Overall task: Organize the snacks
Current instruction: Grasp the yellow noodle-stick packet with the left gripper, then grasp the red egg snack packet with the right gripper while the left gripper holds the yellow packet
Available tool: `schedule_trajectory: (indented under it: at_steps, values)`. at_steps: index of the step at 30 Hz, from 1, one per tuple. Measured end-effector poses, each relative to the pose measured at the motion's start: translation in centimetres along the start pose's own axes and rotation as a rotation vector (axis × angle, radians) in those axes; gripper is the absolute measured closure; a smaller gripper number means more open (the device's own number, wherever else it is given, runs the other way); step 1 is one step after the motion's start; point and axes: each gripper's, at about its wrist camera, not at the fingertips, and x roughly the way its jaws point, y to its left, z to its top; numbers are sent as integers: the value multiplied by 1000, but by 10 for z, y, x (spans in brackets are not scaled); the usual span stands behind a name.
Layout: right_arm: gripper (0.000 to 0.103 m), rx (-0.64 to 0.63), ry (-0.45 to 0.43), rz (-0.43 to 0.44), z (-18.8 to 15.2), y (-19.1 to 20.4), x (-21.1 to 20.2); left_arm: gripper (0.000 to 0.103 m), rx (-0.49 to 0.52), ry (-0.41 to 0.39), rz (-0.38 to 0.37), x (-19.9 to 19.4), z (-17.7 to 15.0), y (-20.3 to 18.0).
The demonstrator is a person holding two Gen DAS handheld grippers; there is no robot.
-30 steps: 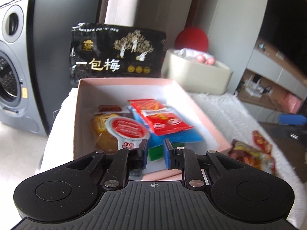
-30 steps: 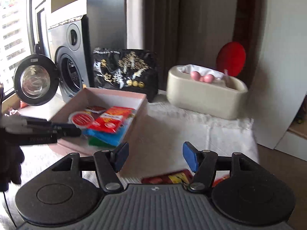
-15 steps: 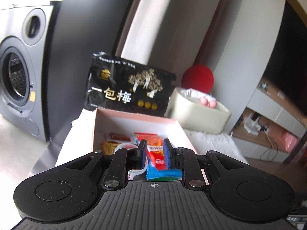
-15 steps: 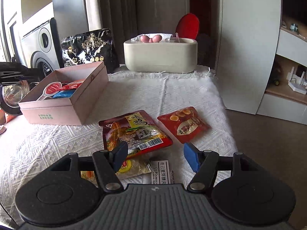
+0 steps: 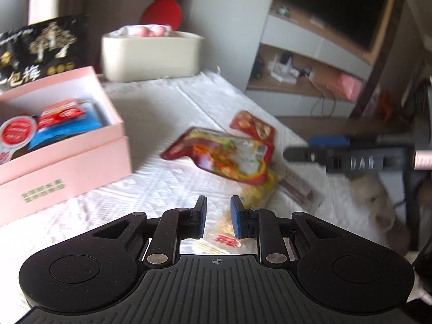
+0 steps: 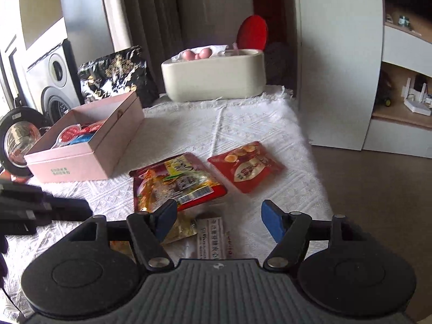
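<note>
Since the earlier frames the left gripper (image 5: 218, 217) has swung away from the pink box (image 5: 81, 159) and now hangs over the loose packets on the white cloth (image 6: 216, 129); its blue pads stand a narrow gap apart with nothing pinched between them. Right gripper (image 6: 218, 220) has dropped lower toward the same pile, its jaws having just been opening, now spread wide and empty. Pink box sits at the left of the cloth, holding a round red-lidded cup (image 5: 17, 132), a red sachet (image 5: 60, 112) and a blue packet (image 5: 67, 128). Right of the box, a large red and yellow snack bag (image 6: 175, 182) lies flat, partly over a yellowish packet (image 6: 183, 226) and a white label strip (image 6: 210, 239). Just beside it, a smaller red pouch (image 6: 247, 166), apart from the box. Behind: black bag with gold print (image 6: 116, 75) upright, and a cream tub (image 6: 213, 77) with pink balls (image 6: 195, 54) on top. Left view is blurred.
</note>
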Motion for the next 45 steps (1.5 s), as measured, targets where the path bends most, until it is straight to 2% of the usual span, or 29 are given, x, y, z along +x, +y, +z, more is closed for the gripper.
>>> schedule_trajectory:
  at_steps: [2,3,5,9,13,14,16,19,21,23,24,26,28,30,33,35,38,40,43,45]
  values:
    - [32,37,4,9,3,-9,1,80,3,6,-32,5,-3,-6]
    - [31,59,10,16,5,-13,4,74,-3,23,-53,7,-3,-7]
    - [31,99,23,22,10,-20,12,69,2,38,-80,8,-3,-10]
    - [30,139,17,3,32,-27,38,68,-33,45,-117,3,-1,-8]
    - [31,182,21,15,50,-29,69,68,-91,14,-83,-6,2,2]
    - [33,166,27,4,52,-26,75,68,-108,10,-66,-8,2,8]
    - [60,144,67,12,54,-18,86,68,-150,4,-38,-11,1,19]
    - [62,127,98,87,52,-4,87,68,-240,-2,-3,-13,-3,41]
    - [62,121,140,184,50,4,84,68,-298,-4,13,-13,-7,53]
    - [62,133,203,322,45,11,81,68,-333,-5,26,-14,-9,62]
    - [62,118,200,336,44,14,77,68,-336,-7,30,-15,-10,63]
    - [62,46,157,290,38,23,60,68,-330,-8,27,-17,-12,62]
    - [50,-14,121,230,29,27,46,68,-300,0,-3,-15,-12,55]
    - [45,-31,101,172,19,24,34,68,-246,8,-59,-11,-10,41]
    - [45,-45,96,68,3,14,24,68,-135,20,-121,-3,-5,13]
    - [43,-29,106,45,-10,5,17,68,-39,39,-103,4,-3,-6]
    - [38,-14,117,4,-26,-6,14,65,71,53,-26,15,-1,-27]
    - [23,-22,74,-27,-37,-9,11,65,77,64,-23,22,1,-31]
    - [20,-53,29,-54,-47,-1,10,61,69,82,-26,34,2,-28]
    - [18,-93,21,-77,-50,7,12,64,52,76,-34,39,3,-26]
